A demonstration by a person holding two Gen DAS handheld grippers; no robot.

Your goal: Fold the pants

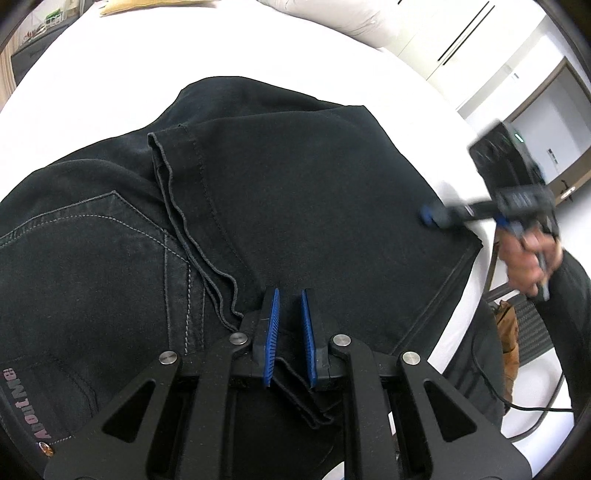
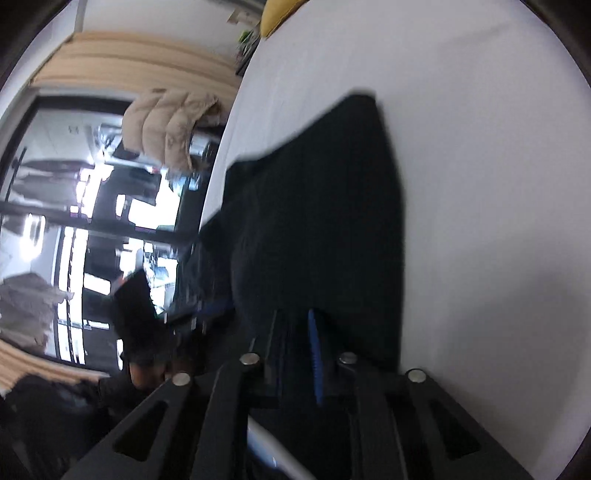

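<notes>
Black denim pants [image 1: 258, 192] lie folded on a white bed [image 1: 110, 66], the leg hems laid over the seat with its back pocket [image 1: 92, 240]. My left gripper [image 1: 290, 295] hovers just above the fabric near the front edge, its blue pads slightly apart with nothing between them. My right gripper [image 1: 430, 216] touches the pants' right edge in the left wrist view, blurred. In the right wrist view the right gripper [image 2: 295, 317] is over the dark pants [image 2: 325, 206]; blur hides whether its fingers grip cloth.
A white pillow [image 1: 332, 18] and a yellow cushion [image 1: 147, 5] lie at the far end of the bed. A chair [image 1: 524, 332] and a cable [image 1: 532, 406] are off the bed's right side. A window [image 2: 92, 221] and a beige jacket [image 2: 170, 125] are beyond the bed.
</notes>
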